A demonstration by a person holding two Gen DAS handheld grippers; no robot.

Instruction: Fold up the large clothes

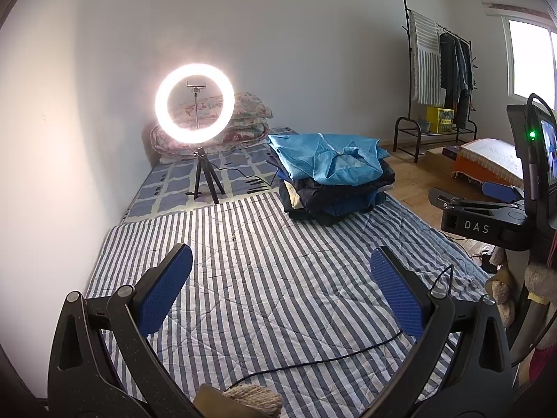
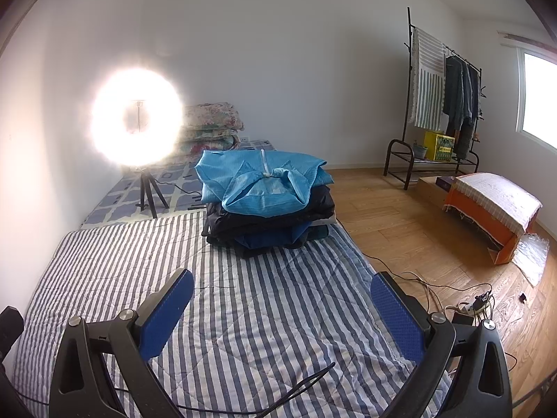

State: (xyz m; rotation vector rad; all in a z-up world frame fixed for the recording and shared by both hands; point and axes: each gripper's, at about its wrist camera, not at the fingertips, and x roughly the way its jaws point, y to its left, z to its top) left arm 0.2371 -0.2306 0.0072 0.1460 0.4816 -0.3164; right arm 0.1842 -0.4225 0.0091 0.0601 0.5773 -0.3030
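Both held wide and empty: left gripper (image 1: 280, 289) low centre of its view, right gripper (image 2: 282, 313) low centre of its own, nothing between the blue pads. Stack of folded clothes (image 2: 268, 205) mid-frame on the far end of the striped quilt (image 2: 243, 331), light-blue garment (image 2: 263, 181) on top, no unfolded item spread out, so probably near done or between items. Lit ring light (image 1: 192, 104) on tripod upper left, clothes rack (image 2: 442, 104) upper right, wood floor (image 2: 400, 230) right, black cable (image 1: 313, 358) across quilt at bottom.

Striped quilt (image 2: 243, 313) bears clothes stack (image 2: 268, 205).
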